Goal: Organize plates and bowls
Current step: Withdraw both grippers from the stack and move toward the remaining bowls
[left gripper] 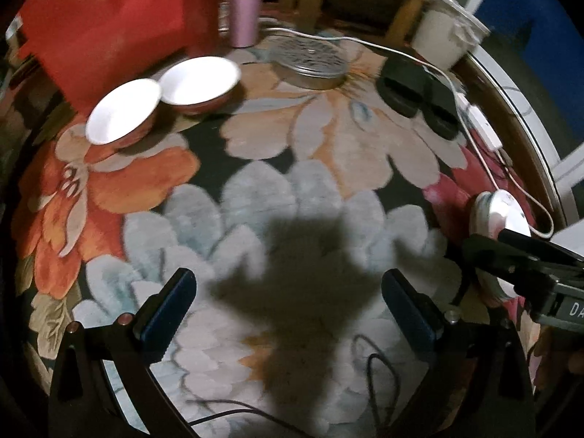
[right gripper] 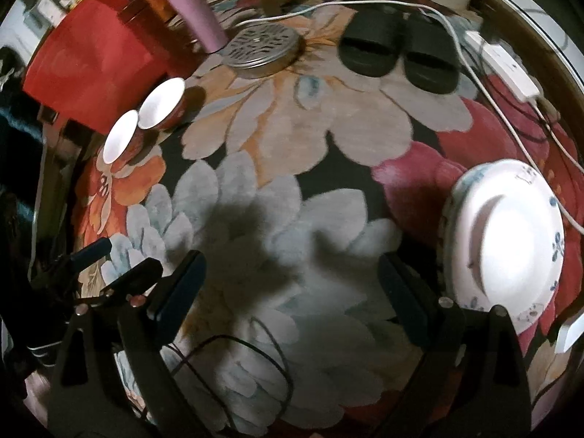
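Note:
Two red bowls with white insides stand side by side on the floral rug at the far left: the nearer bowl (left gripper: 122,111) (right gripper: 118,137) and the farther bowl (left gripper: 200,82) (right gripper: 160,104). A stack of white plates with blue flowers (right gripper: 507,241) (left gripper: 498,219) lies on the rug at the right. My left gripper (left gripper: 288,306) is open and empty above the middle of the rug; it shows at the left edge of the right wrist view (right gripper: 116,259). My right gripper (right gripper: 292,288) is open and empty, its right finger close beside the plates.
A round metal perforated lid (left gripper: 310,62) (right gripper: 261,49), black slippers (left gripper: 419,91) (right gripper: 398,51), a pink tumbler (left gripper: 246,3) (right gripper: 193,11), a red box (left gripper: 106,25) (right gripper: 91,58), a white bucket (left gripper: 449,33), and white cables with a switch (right gripper: 507,65) ring the rug's far side.

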A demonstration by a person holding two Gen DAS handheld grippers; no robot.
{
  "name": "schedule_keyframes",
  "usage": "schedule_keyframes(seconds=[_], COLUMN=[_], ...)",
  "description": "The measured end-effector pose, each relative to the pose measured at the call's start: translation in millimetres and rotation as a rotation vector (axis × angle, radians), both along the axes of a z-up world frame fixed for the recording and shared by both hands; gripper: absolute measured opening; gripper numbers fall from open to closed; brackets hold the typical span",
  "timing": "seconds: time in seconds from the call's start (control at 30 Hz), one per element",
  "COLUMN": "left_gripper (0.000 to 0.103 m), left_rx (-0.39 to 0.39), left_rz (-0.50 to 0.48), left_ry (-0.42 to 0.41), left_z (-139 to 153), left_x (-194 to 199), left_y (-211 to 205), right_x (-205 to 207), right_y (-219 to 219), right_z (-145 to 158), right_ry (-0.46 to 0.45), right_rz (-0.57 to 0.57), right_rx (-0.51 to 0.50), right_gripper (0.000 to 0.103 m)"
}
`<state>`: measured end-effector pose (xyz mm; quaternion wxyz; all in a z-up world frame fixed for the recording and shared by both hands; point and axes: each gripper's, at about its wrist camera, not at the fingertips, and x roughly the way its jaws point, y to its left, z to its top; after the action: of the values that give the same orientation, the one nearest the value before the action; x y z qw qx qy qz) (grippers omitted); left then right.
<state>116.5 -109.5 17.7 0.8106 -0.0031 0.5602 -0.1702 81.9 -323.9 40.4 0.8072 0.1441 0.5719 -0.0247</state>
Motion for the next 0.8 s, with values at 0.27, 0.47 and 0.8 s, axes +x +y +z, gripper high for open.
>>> schedule_keyframes(seconds=[0.27, 0.47, 0.8], left_gripper=[0.102, 0.102, 0.102], left_rx=[-0.01, -0.02, -0.03], left_rz=[0.098, 0.152, 0.214], left_ry=[0.024, 0.033, 0.034], left_z=[-11, -15, -19], left_x=[4, 7, 13], left_y=[44, 69, 102], right_x=[22, 34, 48], right_y=[42, 72, 112], right_z=[0, -3, -6], right_ry=[-0.029, -0.032, -0.04], right_rz=[0.087, 0.138, 0.211], right_rx=[-0.026, -0.022, -0.029], right_gripper=[0.098, 0.099, 0.099])
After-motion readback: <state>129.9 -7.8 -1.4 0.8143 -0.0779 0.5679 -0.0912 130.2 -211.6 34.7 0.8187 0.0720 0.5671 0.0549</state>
